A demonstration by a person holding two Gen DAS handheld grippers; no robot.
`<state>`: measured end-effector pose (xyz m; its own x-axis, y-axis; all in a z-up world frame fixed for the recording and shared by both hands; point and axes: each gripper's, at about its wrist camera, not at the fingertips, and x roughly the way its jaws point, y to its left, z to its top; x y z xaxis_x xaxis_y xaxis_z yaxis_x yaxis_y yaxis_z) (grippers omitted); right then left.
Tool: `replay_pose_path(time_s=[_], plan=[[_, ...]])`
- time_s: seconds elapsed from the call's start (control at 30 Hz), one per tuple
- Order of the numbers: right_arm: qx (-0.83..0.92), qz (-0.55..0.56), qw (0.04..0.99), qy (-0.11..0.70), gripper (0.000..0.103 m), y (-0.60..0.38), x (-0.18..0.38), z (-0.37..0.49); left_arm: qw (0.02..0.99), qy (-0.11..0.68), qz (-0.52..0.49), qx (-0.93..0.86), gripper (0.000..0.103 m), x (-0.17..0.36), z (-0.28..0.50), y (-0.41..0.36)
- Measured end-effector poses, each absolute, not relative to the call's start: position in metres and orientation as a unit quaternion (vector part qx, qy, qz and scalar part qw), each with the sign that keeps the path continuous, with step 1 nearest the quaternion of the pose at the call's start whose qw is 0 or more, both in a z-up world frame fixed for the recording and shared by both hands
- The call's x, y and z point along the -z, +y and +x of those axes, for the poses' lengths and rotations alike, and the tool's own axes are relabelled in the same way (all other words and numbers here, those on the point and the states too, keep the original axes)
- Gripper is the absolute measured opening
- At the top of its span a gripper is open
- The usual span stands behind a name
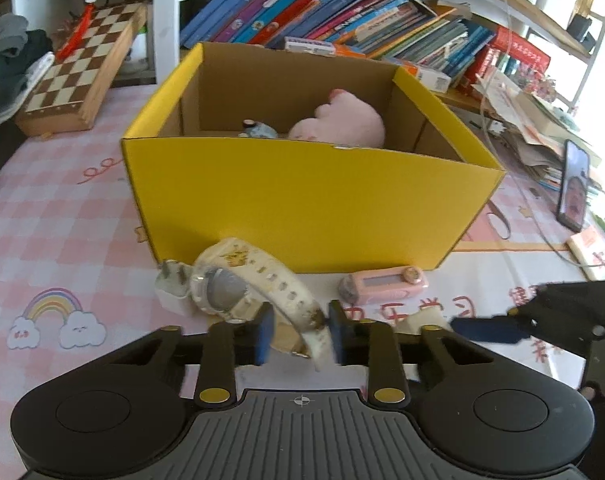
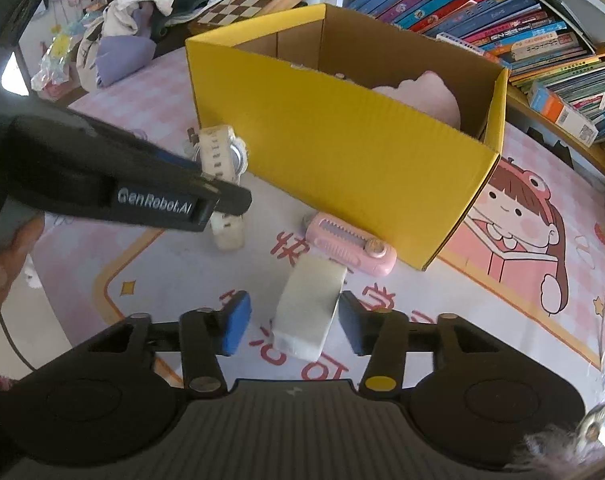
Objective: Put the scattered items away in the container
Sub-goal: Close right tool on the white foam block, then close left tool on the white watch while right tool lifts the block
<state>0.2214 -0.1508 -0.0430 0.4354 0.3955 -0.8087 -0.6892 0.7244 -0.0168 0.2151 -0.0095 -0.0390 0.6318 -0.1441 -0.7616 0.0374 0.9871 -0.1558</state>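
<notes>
We've got the left claw [image 1: 298,334] w/ blue pads either side of the white watch [image 1: 238,288] strap; right pad touches the strap, left pad has a gap, so can't tell if it's gripped or loose. Watch face sits just in front of the yellow box [image 1: 302,200], next to a white plug [image 1: 170,286] on its left. Watch strap also visible in right wrist view [image 2: 218,152], partly behind the left gripper body.

Right claw [image 2: 294,322] is released, pads well apart, w/ the white block [image 2: 308,312] between them; neither pad seems to touch it. Block lies on the tabletop [image 2: 150,264], far end near the pink gadget [image 2: 350,246], which lies right against the box's front wall [image 2: 342,148].

Inside the box: pink plush [image 1: 342,120] toward the back right, small blue-grey toy [image 1: 258,129] beside it on the left.

Behind the box: leaning books [image 1: 342,16], chessboard [image 1: 82,72] to the left, phone [image 1: 574,188] propped at right.
</notes>
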Motion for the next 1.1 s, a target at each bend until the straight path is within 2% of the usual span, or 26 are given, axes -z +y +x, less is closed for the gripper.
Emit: replay_pose_path(time_s=[0.07,0.13,0.27,0.53,0.77,0.9,1.1], plan=[[-0.325,-0.174,0.829,0.42,0.056,-0.15,0.043,0.223,0.901,0.426,-0.066,0.058,0.014,0.038,0.214,-0.009],[-0.322,-0.173,0.829,0.422,0.055,-0.148,0.044,0.225,0.9,0.426,-0.069,0.066,0.008,0.036,0.213,-0.008],[-0.313,-0.169,0.829,0.431,0.046,-0.148,0.046,0.229,0.897,0.428,-0.07,0.087,0.002,0.033,0.204,-0.005],[-0.304,-0.141,0.827,0.453,0.03,-0.157,0.048,0.232,0.893,0.433,-0.075,0.096,0.002,0.03,0.183,0.006],[-0.3,-0.145,0.824,0.458,0.03,-0.152,0.048,0.23,0.897,0.425,-0.078,0.09,0.002,0.024,0.179,0.012],[-0.303,-0.136,0.826,0.455,0.025,-0.154,0.045,0.229,0.899,0.422,-0.08,0.089,0.002,0.021,0.176,0.016],[-0.315,-0.118,0.838,0.429,0.024,-0.159,0.015,0.226,0.91,0.397,-0.063,0.098,0.002,0.001,0.166,0.02]])
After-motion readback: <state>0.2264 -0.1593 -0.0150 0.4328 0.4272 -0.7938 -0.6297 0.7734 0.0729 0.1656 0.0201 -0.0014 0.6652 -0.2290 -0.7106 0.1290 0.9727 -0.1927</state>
